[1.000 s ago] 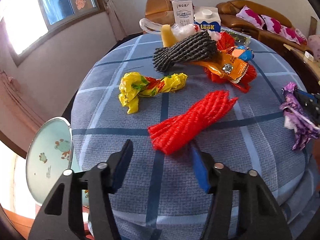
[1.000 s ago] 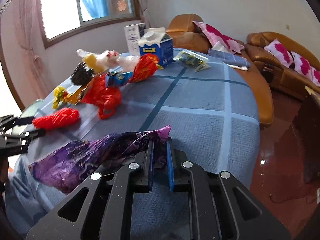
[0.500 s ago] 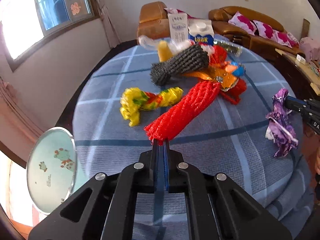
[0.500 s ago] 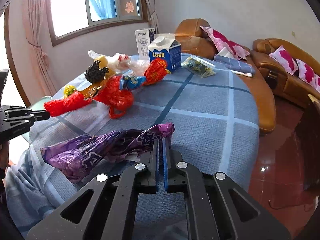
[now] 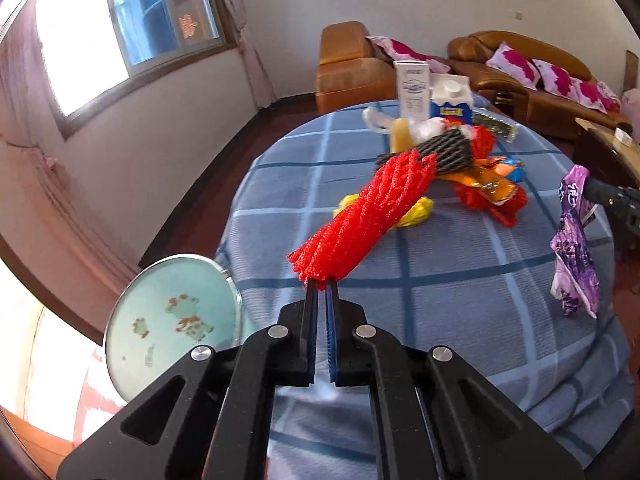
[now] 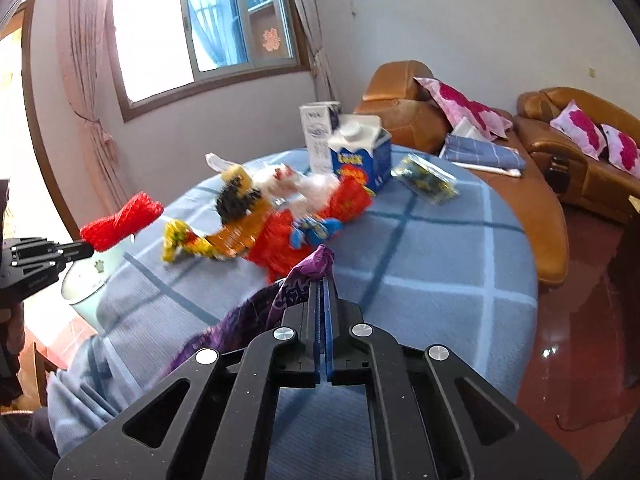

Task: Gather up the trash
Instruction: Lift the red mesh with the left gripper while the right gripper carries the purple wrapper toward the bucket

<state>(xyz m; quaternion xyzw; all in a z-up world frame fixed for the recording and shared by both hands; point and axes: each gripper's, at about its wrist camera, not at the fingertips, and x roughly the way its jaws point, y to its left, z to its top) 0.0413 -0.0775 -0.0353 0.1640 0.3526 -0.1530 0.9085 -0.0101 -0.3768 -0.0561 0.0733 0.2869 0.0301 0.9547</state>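
Just ahead, left gripper point(image 5: 322, 286) clamped on red foam-mesh sleeve point(image 5: 366, 216), right gripper point(image 6: 323, 280) pinching crinkled purple plastic wrapper point(image 6: 298, 280), both lifted off the blue checked tablecloth point(image 5: 460, 280). Next, likely: carry to pale round bin point(image 5: 172, 320), release. Farther back, wrapper heap waiting.

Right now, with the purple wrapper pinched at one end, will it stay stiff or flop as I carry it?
Probably floppy: the purple wrapper hangs limp and crumpled below the right gripper. It looks thin and light, so it may swing. Held only by its tip, it might slip.
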